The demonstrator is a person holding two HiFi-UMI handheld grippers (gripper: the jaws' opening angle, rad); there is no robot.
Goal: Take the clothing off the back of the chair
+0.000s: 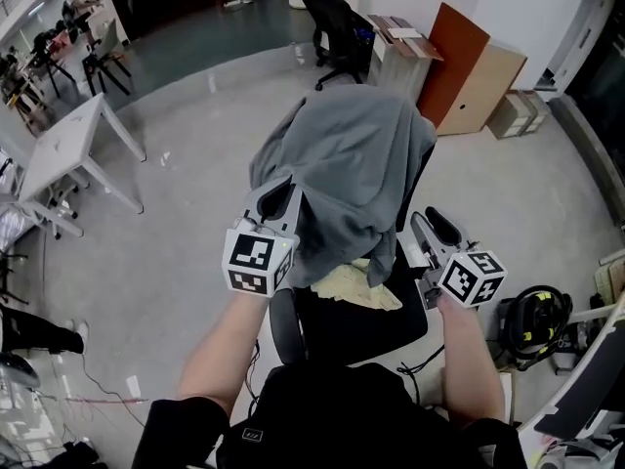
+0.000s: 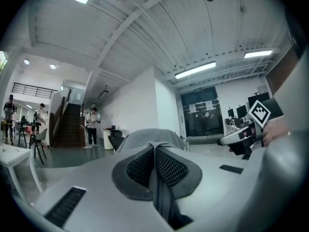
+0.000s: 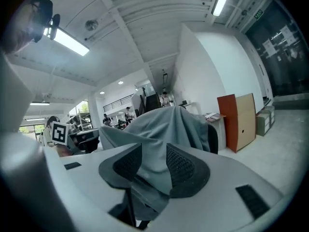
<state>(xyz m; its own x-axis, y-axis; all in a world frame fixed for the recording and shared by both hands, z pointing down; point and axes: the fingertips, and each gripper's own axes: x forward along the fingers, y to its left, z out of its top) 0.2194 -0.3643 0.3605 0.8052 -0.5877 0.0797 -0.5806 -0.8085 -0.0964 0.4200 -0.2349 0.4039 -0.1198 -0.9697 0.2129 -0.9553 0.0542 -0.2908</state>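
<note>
A grey garment (image 1: 347,164) hangs over the back of a black office chair (image 1: 361,325) in front of me. My left gripper (image 1: 283,193) is at the garment's left edge, shut on a fold of it. In the left gripper view (image 2: 154,166) a thin grey strip runs between the pressed pads, with the garment (image 2: 149,135) mounded beyond. My right gripper (image 1: 422,225) is at the garment's lower right edge, above the chair's right armrest (image 1: 444,228), and is open. In the right gripper view (image 3: 153,166) the garment (image 3: 164,124) shows in the gap; the pads (image 3: 186,170) do not press it.
A pale yellow cloth (image 1: 356,283) lies on the chair seat. A white table (image 1: 59,149) stands at the left. Another black chair (image 1: 332,27) is behind. Orange and wooden boards (image 1: 469,71) and boxes (image 1: 513,115) are back right. A black and yellow object (image 1: 535,320) sits at right.
</note>
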